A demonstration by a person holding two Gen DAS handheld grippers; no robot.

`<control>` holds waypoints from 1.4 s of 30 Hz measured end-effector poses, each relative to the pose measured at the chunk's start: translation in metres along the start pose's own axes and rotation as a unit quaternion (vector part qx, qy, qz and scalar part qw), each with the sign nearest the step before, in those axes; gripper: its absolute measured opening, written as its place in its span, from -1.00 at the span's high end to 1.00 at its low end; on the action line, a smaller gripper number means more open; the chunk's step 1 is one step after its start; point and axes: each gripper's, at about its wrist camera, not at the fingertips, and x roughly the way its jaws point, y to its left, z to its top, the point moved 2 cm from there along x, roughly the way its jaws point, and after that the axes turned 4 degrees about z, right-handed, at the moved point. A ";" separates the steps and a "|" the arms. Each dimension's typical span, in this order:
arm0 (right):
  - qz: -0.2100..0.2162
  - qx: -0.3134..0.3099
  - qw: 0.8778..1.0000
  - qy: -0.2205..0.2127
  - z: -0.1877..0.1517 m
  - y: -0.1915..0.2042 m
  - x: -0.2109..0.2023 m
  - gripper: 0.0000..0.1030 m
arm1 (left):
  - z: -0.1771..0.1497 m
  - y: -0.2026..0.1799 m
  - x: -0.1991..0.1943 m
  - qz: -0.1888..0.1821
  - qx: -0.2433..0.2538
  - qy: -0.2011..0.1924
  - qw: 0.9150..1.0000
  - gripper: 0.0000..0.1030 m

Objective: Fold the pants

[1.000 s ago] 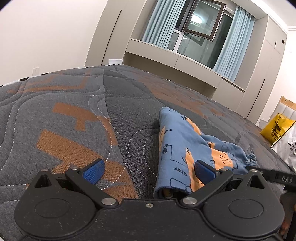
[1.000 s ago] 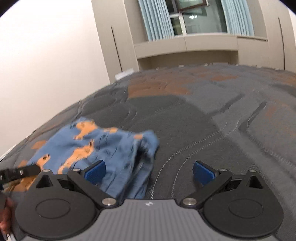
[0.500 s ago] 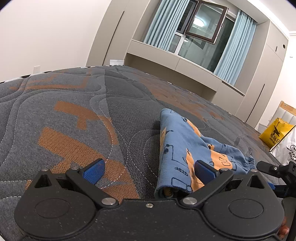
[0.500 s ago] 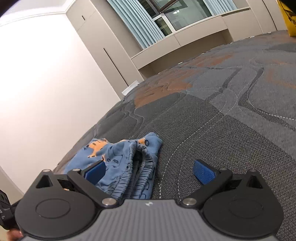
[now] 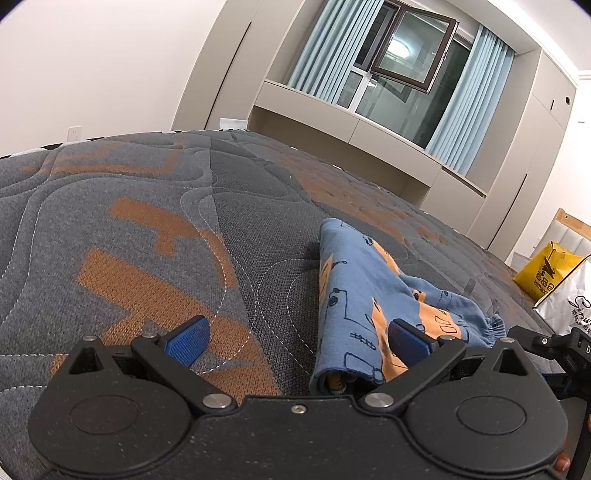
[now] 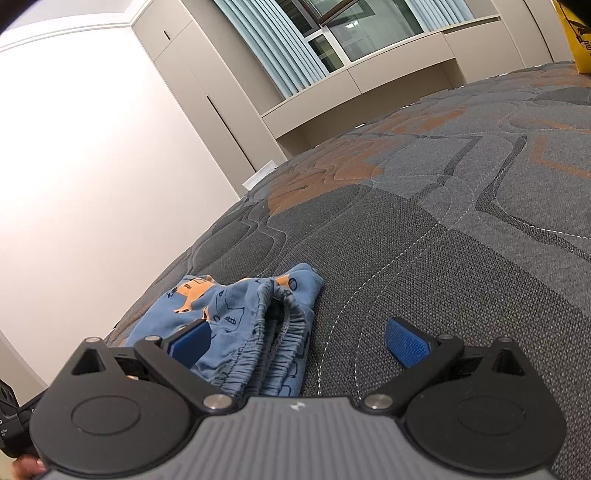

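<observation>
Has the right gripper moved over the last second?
Yes. The right gripper has tilted and swung: the window, once top centre in its view, now sits skewed toward the upper right, and the pants' waistband lies between its open fingers.

Both wrist views low over the mattress point(image 5: 155, 229), sharing the pants point(image 5: 354, 288)

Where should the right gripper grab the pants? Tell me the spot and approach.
Take the pants at the gathered elastic waistband, nearest the right gripper. Come in low from the waist end: its bunched, gaping edge probably gives the open jaws a lip to close on.
</observation>
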 end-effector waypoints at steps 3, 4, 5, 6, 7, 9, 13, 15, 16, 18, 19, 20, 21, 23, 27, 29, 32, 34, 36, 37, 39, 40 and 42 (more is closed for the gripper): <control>0.000 0.000 1.000 0.001 0.000 0.000 0.001 -0.99 | 0.004 -0.006 0.000 0.007 0.016 0.003 1.000 -0.99; 0.005 -0.002 1.000 0.004 0.001 0.001 0.001 -1.00 | 0.007 -0.011 -0.001 0.007 0.031 0.000 1.000 -0.99; 0.017 -0.007 1.000 0.011 0.003 0.002 0.002 -1.00 | 0.008 -0.015 -0.001 0.003 0.041 -0.005 0.999 -0.99; 0.032 -0.014 0.999 0.024 0.005 0.003 0.005 -1.00 | 0.009 -0.017 -0.001 -0.001 0.047 -0.008 0.999 -0.99; 0.044 -0.018 0.998 0.037 0.007 0.004 0.009 -1.00 | 0.011 -0.020 0.001 -0.008 0.047 -0.006 0.999 -0.99; 0.049 -0.017 0.997 0.057 0.013 0.004 0.019 -1.00 | 0.013 -0.021 0.005 -0.019 0.038 0.002 0.999 -0.99; 0.059 -0.022 0.995 0.081 0.024 0.005 0.041 -0.98 | 0.017 -0.021 0.016 -0.013 0.021 0.025 0.999 -0.97; 0.070 -0.023 0.993 0.087 0.028 0.005 0.052 -0.80 | 0.017 -0.020 0.021 -0.011 0.014 0.038 0.999 -0.82; 0.069 -0.016 0.993 0.092 0.029 0.003 0.058 -0.63 | 0.017 -0.020 0.022 -0.015 0.011 0.042 0.999 -0.73; 0.061 -0.008 0.994 0.085 0.030 -0.001 0.061 -0.35 | 0.016 -0.019 0.023 -0.016 0.005 0.048 0.999 -0.62; 0.062 -0.004 0.995 0.082 0.030 -0.001 0.061 -0.26 | 0.016 -0.020 0.023 -0.013 0.004 0.049 0.999 -0.57; 0.061 0.000 0.995 0.080 0.030 -0.003 0.060 -0.23 | 0.016 -0.021 0.023 -0.010 0.004 0.049 0.999 -0.52; 0.060 0.006 0.995 0.077 0.029 -0.005 0.059 -0.15 | 0.016 -0.022 0.023 -0.010 0.004 0.049 0.999 -0.48; 0.059 0.014 0.995 0.074 0.030 -0.008 0.057 -0.05 | 0.016 -0.024 0.022 -0.015 0.002 0.050 0.999 -0.29; 0.058 0.020 0.995 0.073 0.030 -0.011 0.058 0.26 | 0.015 -0.030 0.022 -0.029 0.006 0.052 0.998 0.17; 0.056 0.014 0.996 0.072 0.029 -0.008 0.058 0.34 | 0.015 -0.035 0.022 -0.025 0.015 0.049 0.998 0.27; 0.049 -0.006 0.997 0.059 0.029 0.000 0.053 0.46 | 0.019 -0.040 0.020 -0.023 0.019 0.040 0.999 0.50; 0.043 -0.024 0.998 0.044 0.028 0.008 0.047 0.51 | 0.023 -0.045 0.018 -0.024 0.022 0.030 0.999 0.55; 0.040 -0.041 0.998 0.025 0.029 0.015 0.043 0.53 | 0.029 -0.049 0.017 -0.026 0.030 0.017 0.999 0.59; 0.039 -0.048 0.998 0.015 0.030 0.018 0.042 0.54 | 0.033 -0.052 0.017 -0.028 0.034 0.010 0.999 0.60; 0.036 -0.066 0.997 -0.002 0.036 0.024 0.040 0.55 | 0.041 -0.057 0.020 -0.034 0.041 0.001 0.999 0.61; 0.032 -0.075 0.997 -0.007 0.039 0.028 0.041 0.55 | 0.046 -0.060 0.022 -0.035 0.043 -0.005 0.998 0.61; 0.028 -0.084 0.996 -0.019 0.048 0.031 0.044 0.55 | 0.053 -0.065 0.028 -0.034 0.048 -0.019 0.998 0.61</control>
